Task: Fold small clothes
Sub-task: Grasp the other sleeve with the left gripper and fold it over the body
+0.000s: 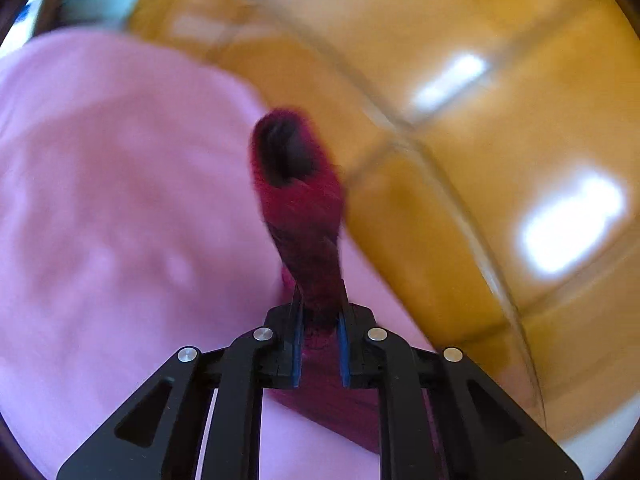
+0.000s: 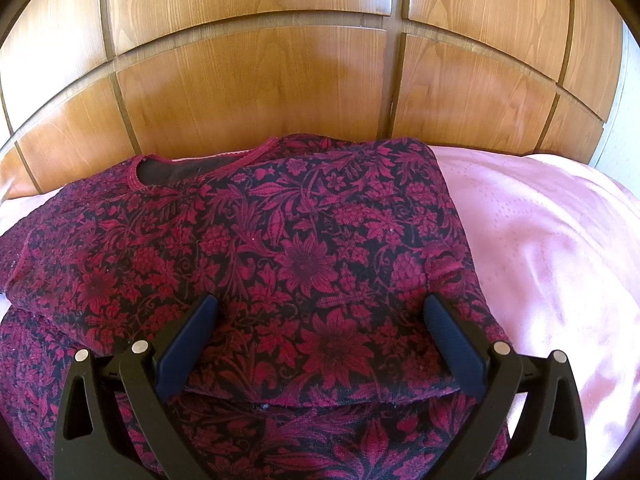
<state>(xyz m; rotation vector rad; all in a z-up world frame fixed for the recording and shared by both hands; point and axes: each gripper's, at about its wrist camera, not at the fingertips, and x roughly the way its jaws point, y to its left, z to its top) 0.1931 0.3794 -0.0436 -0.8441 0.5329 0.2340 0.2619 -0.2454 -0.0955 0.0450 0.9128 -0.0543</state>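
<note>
A dark red floral top [image 2: 280, 248] lies on the pink bedsheet [image 2: 540, 248], its neckline toward the wooden headboard, its lower part folded up over itself. My right gripper [image 2: 320, 312] is open, its fingers spread wide just above the folded layer. In the blurred left wrist view, my left gripper [image 1: 319, 312] is shut on a sleeve of the top [image 1: 300, 200], which stands up from the jaws with its cuff opening facing the camera, above the pink sheet [image 1: 120, 200].
A wooden panelled headboard [image 2: 260, 80] runs along the far side of the bed; it also shows in the left wrist view [image 1: 460, 100]. Bare pink sheet lies to the right of the top.
</note>
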